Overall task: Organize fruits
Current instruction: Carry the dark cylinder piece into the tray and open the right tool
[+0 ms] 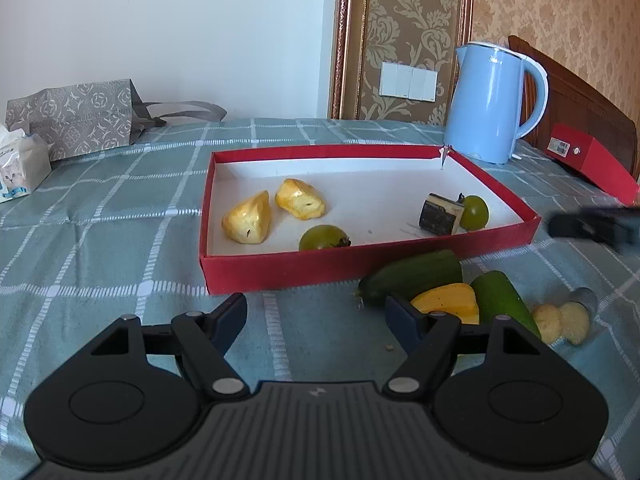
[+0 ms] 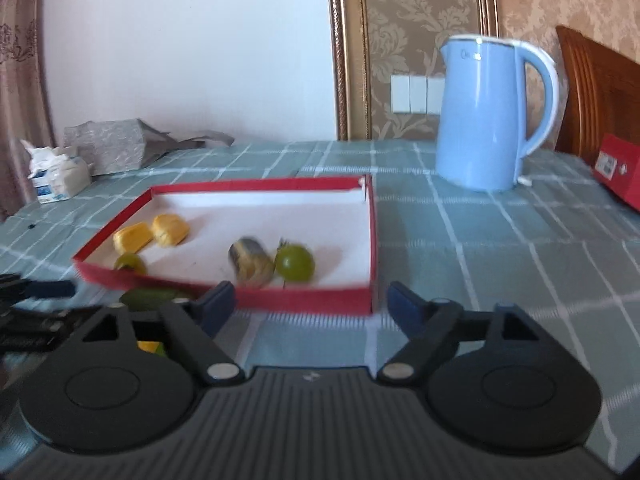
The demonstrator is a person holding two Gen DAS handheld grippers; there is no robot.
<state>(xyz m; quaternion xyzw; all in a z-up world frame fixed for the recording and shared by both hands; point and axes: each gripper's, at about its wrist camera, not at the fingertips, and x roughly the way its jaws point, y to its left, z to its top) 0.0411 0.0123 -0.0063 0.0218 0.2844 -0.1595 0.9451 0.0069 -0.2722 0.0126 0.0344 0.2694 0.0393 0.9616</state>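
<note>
Red box lid (image 1: 280, 270) is set on the checked tabletop (image 1: 120, 216). Inside it: two yellow fruit pieces (image 1: 245, 219) (image 1: 299, 199) at 9 o'clock, one green tomato (image 1: 323, 237) by the near wall, a second green tomato (image 1: 474, 212) at 3 o'clock touching a dark-skinned cut chunk (image 1: 440, 214). Outside, just beside the near wall at 5 o'clock: two cucumbers (image 1: 412, 276) (image 1: 504, 304) with a yellow wedge (image 1: 448, 302) between them, pale lumpy pieces (image 1: 560, 322) further right. Left tongs (image 1: 316, 314) are spread, nothing gripped. Right tongs (image 2: 310, 304) are spread, nothing between, held before the lid's near wall. Blue kettle (image 1: 490, 104) is seen at 1 o'clock behind the lid; paper bag (image 1: 76, 120) at 10 o'clock.
</note>
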